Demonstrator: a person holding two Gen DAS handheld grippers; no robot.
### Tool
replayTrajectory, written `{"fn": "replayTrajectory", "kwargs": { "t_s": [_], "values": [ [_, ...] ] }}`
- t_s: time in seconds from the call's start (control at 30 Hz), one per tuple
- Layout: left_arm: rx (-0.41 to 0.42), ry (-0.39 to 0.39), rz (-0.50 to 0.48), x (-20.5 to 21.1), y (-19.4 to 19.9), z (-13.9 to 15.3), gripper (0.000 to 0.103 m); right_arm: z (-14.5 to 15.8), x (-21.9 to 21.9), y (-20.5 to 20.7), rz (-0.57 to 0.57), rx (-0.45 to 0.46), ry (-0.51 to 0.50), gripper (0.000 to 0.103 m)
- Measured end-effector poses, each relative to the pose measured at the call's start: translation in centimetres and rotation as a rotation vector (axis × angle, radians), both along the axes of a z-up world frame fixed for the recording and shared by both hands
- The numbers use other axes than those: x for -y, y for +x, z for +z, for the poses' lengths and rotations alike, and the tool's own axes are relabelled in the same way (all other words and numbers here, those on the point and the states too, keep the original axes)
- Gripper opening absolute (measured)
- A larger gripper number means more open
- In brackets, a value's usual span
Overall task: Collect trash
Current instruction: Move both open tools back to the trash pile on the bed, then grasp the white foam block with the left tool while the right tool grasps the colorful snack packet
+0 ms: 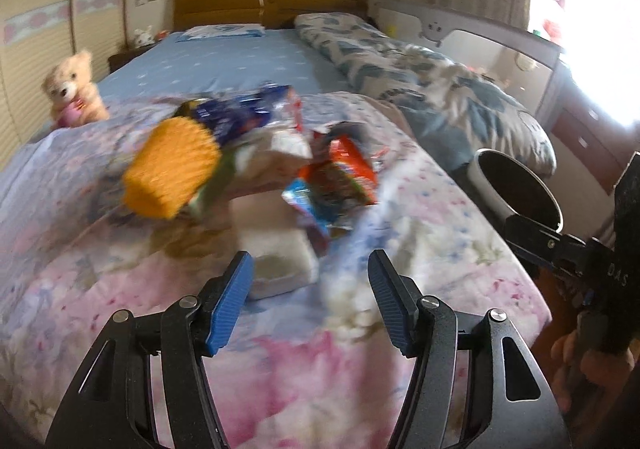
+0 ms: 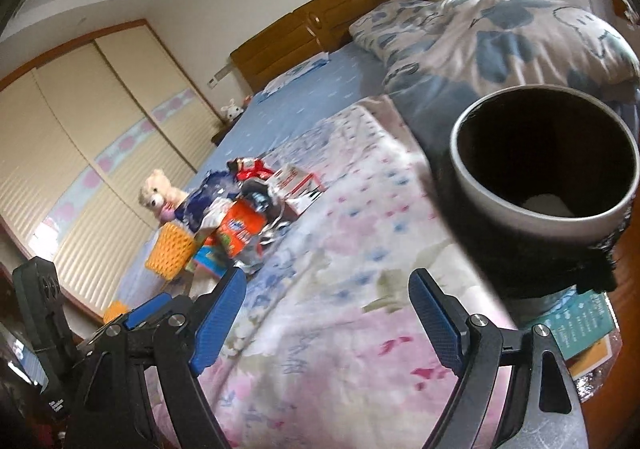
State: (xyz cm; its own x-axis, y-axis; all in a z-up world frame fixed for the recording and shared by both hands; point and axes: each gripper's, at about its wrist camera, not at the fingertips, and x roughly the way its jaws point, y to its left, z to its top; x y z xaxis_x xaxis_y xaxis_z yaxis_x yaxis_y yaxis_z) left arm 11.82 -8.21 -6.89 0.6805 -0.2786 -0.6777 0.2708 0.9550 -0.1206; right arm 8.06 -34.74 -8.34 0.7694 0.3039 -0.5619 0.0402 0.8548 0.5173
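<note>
Centrally on the floral bedspread lies the trash pile: crumpled snack wrappers, an orange packet, a blue packet, a white carton and an orange mesh basket leaning against the pile's left side. All places below are given relative to this pile.

View differences:
- Left wrist view: the pile fills the centre, blurred. The white carton is its nearest part, just ahead of the blue pads. The bin stands to the pile's right, off the bed's edge, with the right gripper's body in front of it.
- Right wrist view: the pile sits well to the left and farther off. The bin is close and large, its dark interior visible with a pale object at the bottom. Only this view shows printed paper under the bin.

Left gripper: jaws part-way apart, nothing between the pads, nothing touched. The pile lies directly ahead, near the fingertips.

Right gripper: jaws wide apart, empty; only bedspread shows between them. The pile lies ahead and to the left, well apart; the bin lies just right of the right finger.

Beyond the pile: a teddy bear behind and to the left, a blue sheet and wooden headboard behind, a patterned duvet to the right.
</note>
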Motion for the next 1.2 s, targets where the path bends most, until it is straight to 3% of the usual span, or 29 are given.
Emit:
{"fn": "replayTrajectory", "kwargs": {
  "t_s": [0.43, 0.9, 0.97, 1.0, 1.07, 1.13, 1.2],
  "values": [
    [-0.026, -0.012, 0.06, -3.6, 0.3, -0.9, 0.069, -1.1, -4.6, 2.5, 0.087, -0.031, 0.016, 0.085],
    [-0.114, 0.0, 0.025, -1.4, 3.2, -3.3, 0.075, -1.5, -6.0, 6.8, 0.134, -0.048, 0.068, 0.084],
    [-0.114, 0.039, 0.046, -1.0, 3.9, -3.6, 0.074, -1.7, -6.0, 7.3, 0.134, -0.052, 0.076, 0.084],
    [-0.115, 0.055, 0.048, -0.8, 4.2, -3.8, 0.073, -1.8, -6.1, 7.5, 0.135, -0.054, 0.078, 0.084],
    [-0.119, 0.022, 0.021, -1.0, 4.4, -3.9, 0.051, -1.9, -6.3, 7.9, 0.142, -0.058, 0.081, 0.084],
    [-0.12, 0.014, -0.015, -1.0, 4.3, -3.7, 0.042, -1.9, -6.8, 8.5, 0.154, -0.062, 0.087, 0.083],
    [-0.097, 0.03, -0.035, -0.9, 3.7, -3.5, 0.041, -2.0, -7.4, 9.3, 0.169, -0.062, 0.09, 0.083]
  ]
}}
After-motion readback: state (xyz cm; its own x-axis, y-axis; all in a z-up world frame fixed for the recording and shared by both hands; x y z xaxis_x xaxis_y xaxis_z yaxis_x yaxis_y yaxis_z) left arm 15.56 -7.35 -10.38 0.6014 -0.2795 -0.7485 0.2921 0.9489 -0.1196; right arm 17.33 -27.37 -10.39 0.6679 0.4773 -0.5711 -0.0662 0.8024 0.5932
